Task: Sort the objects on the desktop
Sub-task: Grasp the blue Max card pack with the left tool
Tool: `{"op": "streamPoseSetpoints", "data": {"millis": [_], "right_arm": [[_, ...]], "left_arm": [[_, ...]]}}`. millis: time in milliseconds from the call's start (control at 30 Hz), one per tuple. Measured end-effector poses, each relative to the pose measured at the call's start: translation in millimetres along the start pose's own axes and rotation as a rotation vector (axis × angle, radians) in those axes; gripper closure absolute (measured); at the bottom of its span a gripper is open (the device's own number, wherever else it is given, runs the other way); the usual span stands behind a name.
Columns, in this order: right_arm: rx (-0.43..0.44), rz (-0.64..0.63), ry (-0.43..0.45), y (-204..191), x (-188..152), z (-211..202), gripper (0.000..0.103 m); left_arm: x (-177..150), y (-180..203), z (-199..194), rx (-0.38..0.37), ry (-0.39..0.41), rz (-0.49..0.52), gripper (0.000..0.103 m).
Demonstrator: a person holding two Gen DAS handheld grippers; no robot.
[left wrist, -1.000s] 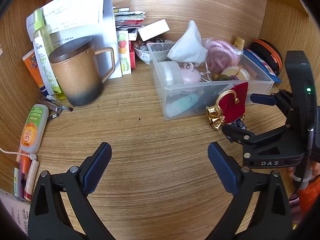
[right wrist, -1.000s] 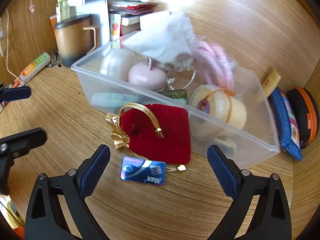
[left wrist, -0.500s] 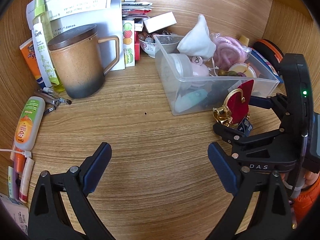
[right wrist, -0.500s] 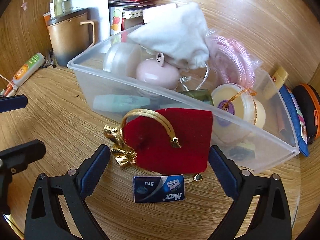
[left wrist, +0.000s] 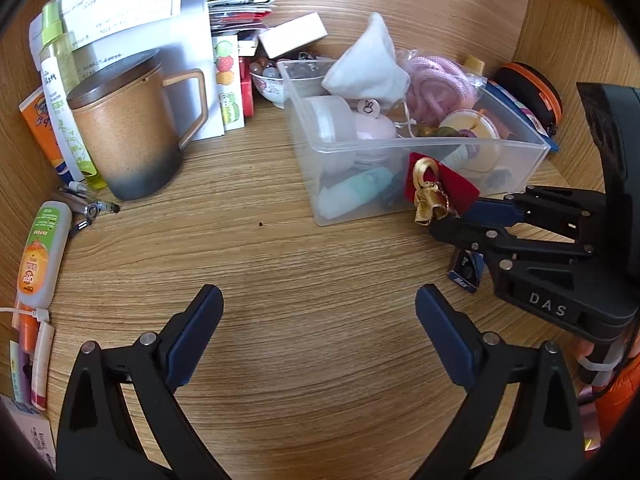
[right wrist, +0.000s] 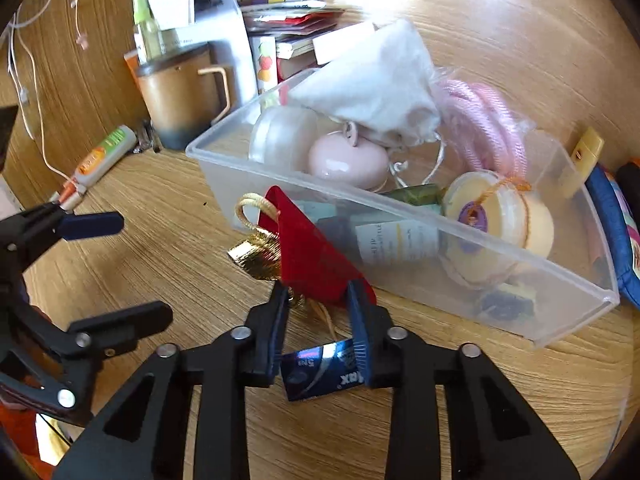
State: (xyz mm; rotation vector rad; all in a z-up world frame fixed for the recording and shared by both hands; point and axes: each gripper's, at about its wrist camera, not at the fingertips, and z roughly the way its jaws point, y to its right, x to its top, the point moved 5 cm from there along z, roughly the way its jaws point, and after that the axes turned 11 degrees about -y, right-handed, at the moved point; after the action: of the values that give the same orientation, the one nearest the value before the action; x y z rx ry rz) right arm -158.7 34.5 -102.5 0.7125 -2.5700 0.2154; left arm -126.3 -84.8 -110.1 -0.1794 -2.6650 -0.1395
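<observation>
My right gripper (right wrist: 318, 300) is shut on the lower edge of a red velvet pouch (right wrist: 308, 248) with a gold cord and tassels (right wrist: 258, 254). The pouch stands tilted against the front wall of a clear plastic bin (right wrist: 400, 216). In the left wrist view the pouch (left wrist: 440, 186) sits at the bin's (left wrist: 400, 148) front, with the right gripper (left wrist: 460, 216) on it. A small blue blade pack (right wrist: 320, 368) lies on the desk under the right fingers. My left gripper (left wrist: 320, 320) is open and empty over bare wood.
A brown lidded mug (left wrist: 128, 128), bottles, tubes (left wrist: 38, 256) and pens crowd the left. Papers, boxes and a small bowl (left wrist: 272, 82) stand at the back. The bin holds a white bag, pink cord and jars. A blue case and an orange-black pouch (left wrist: 532, 96) lie right of it.
My right gripper moved forward and shut on the red pouch, lifting it from flat to tilted on edge. The blue pack now lies uncovered beneath the fingers. The left gripper shifted slightly.
</observation>
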Motion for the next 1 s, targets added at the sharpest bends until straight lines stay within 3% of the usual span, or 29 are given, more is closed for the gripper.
{"op": "streamPoseSetpoints", "data": {"millis": [233,267,733,800,867,900,1000], "right_arm": [[0.012,0.008,0.057,8.9,-4.1,-25.4,0.088],[0.008,0.007,0.065,11.0,-4.7,-29.2,0.096],[-0.005,0.075,0.061,69.5,-46.3,-57.6,0.095],[-0.026,0.086,0.050,76.8,-52.0,-57.9,0.088],[-0.054,0.096,0.049,84.9,-57.3,-57.8,0.064],[-0.076,0.108,0.054,90.3,-60.2,-58.0,0.058],[-0.082,0.133,0.049,101.4,-67.7,-56.5,0.054]], "left_arm": [[3.4,21.3,-0.2,-0.022,-0.003,0.038,0.005],[4.1,25.7,0.3,-0.026,-0.004,0.045,0.005],[11.1,91.9,27.3,-0.091,-0.069,0.176,0.005],[10.5,95.6,30.0,-0.083,-0.074,0.182,0.005],[11.1,98.6,31.3,-0.069,-0.070,0.189,0.005],[11.1,100.4,31.3,-0.063,-0.064,0.195,0.005],[10.6,104.4,32.7,-0.046,-0.053,0.212,0.018]]}}
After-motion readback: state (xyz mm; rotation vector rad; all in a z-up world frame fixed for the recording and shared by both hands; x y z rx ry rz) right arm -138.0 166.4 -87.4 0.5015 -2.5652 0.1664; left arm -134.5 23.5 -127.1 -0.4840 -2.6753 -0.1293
